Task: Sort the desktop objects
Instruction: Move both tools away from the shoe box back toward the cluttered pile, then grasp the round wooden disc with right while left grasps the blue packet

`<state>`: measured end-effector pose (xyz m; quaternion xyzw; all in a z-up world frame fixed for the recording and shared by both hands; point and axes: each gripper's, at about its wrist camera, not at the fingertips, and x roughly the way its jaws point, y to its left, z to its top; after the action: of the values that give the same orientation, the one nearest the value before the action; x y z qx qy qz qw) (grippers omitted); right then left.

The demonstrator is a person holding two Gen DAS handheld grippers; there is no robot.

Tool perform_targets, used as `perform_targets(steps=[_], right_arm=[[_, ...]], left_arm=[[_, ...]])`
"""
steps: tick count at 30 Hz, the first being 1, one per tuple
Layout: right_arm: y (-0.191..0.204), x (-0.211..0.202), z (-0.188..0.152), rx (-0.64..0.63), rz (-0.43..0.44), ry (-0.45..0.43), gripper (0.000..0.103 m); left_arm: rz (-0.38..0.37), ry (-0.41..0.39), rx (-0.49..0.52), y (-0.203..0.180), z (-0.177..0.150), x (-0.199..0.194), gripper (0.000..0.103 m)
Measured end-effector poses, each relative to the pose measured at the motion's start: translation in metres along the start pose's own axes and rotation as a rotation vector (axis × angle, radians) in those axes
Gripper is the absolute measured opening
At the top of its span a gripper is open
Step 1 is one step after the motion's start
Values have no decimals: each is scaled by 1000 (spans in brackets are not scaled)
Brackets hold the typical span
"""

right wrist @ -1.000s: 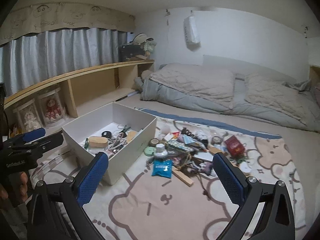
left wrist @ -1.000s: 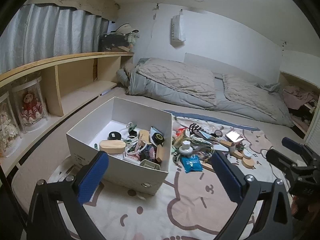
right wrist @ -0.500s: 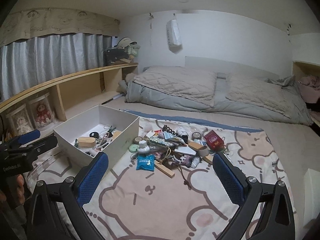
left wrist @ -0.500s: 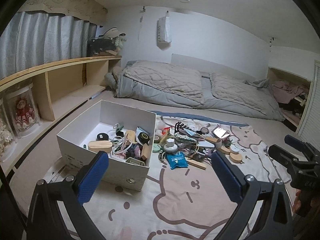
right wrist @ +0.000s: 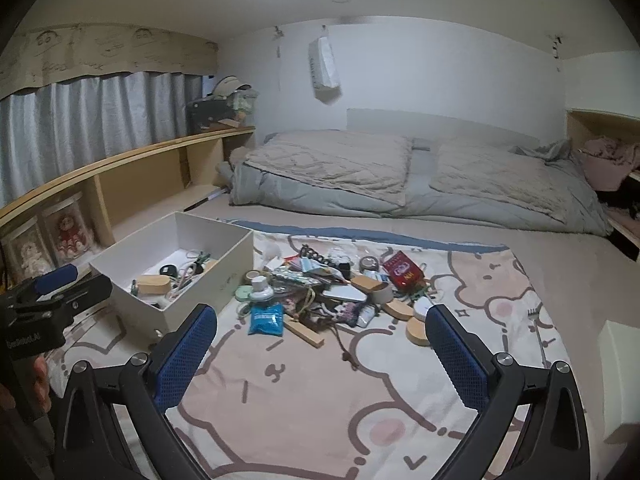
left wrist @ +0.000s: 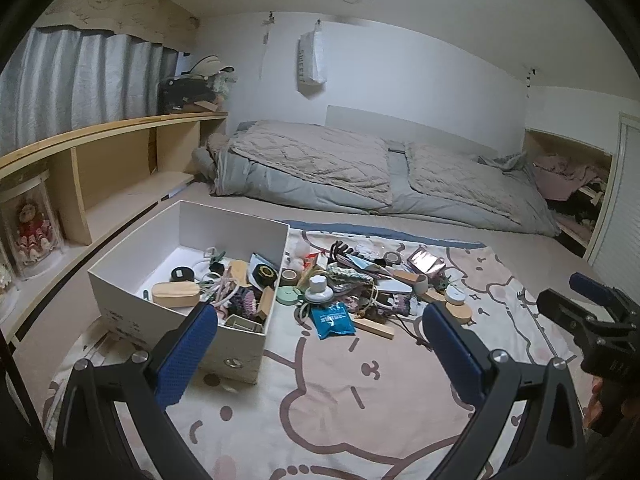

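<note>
A white box sits on a pink cartoon blanket and holds several small items, among them a wooden brush. To its right lies a pile of clutter: a blue packet, a white round bottle, a red packet, wooden pieces. My left gripper is open and empty, held above the blanket short of the pile. My right gripper is open and empty too, also short of the pile.
A grey quilt covers the bed behind the blanket. A wooden shelf with dolls in clear cases runs along the left wall. A white box corner stands at the right edge. A hand grips each gripper handle.
Both cameras pulled back from the pile at first, then the left one came a little closer again. Nothing was picked up; both grippers stayed open.
</note>
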<state>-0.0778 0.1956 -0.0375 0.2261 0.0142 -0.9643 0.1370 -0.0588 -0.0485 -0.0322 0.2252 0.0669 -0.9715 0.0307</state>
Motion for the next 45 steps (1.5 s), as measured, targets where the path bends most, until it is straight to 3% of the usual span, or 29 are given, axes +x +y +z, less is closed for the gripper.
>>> perform_targets(steps=[9,24,36,45], right_arm=[[-21,11,-8,26,-35,34,103],[-59,44,-25,84,-86,111,103],[-89,85,-62,103,-141,276,103],[-118,117,-75,113,-160,365,103]], left_arm=[[11,53,11,-14,-13,31,103],[-41,144,39,-44,-26,88,103],[-30,257,54,-63,-44,149,103],[55,331,56,-65,-50,210,103]])
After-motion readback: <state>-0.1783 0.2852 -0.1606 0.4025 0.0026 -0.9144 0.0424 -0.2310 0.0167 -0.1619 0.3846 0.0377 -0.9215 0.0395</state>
